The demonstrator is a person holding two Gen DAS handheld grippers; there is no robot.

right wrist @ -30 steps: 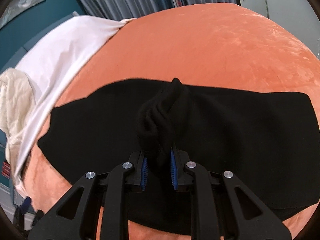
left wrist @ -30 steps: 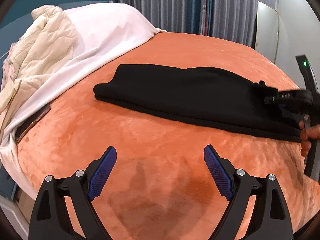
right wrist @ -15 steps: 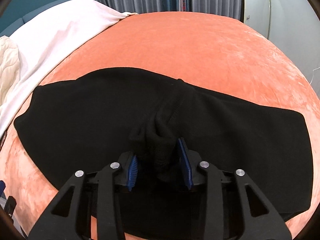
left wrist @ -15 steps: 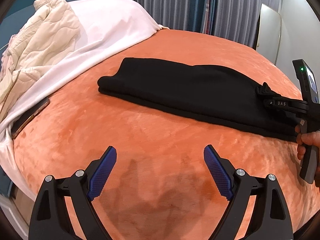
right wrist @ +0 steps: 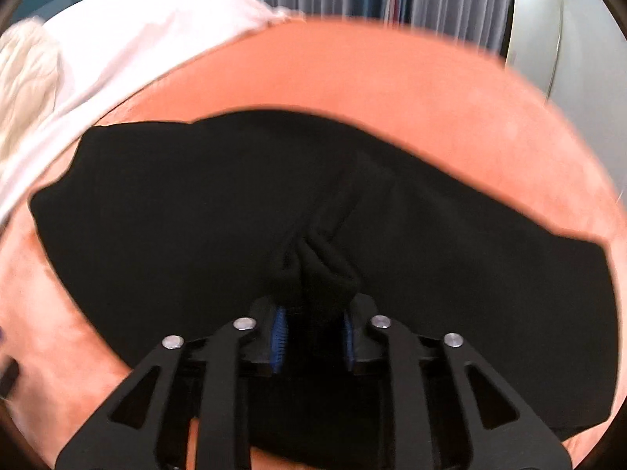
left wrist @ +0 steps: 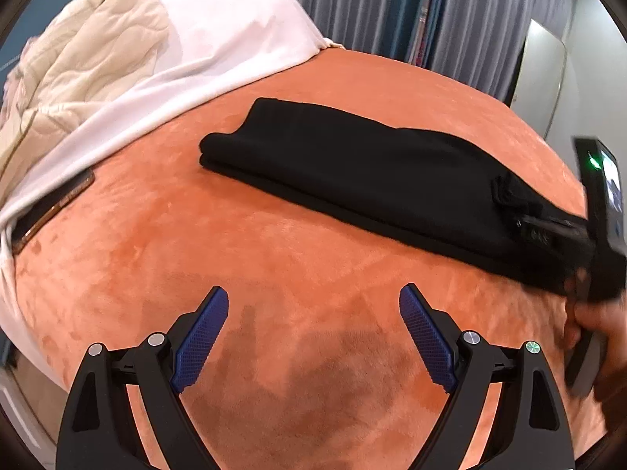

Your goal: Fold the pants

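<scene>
Overhead — orange plush bed (left wrist: pixel 274 258), grey curtains (left wrist: pixel 376 11)

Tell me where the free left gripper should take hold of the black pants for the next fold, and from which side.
Probably the stacked end of the black pants nearest the white sheet. Come in low over the orange bedcover from that end, one of the fingers sliding under: the layers lie flush there, and the right gripper already occupies the other end.

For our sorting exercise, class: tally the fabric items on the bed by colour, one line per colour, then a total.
Black: 1, the folded pants
Orange: 1, the plush bed cover
White: 1, the sheet
Cream: 1, the quilted blanket
Total: 4
</scene>
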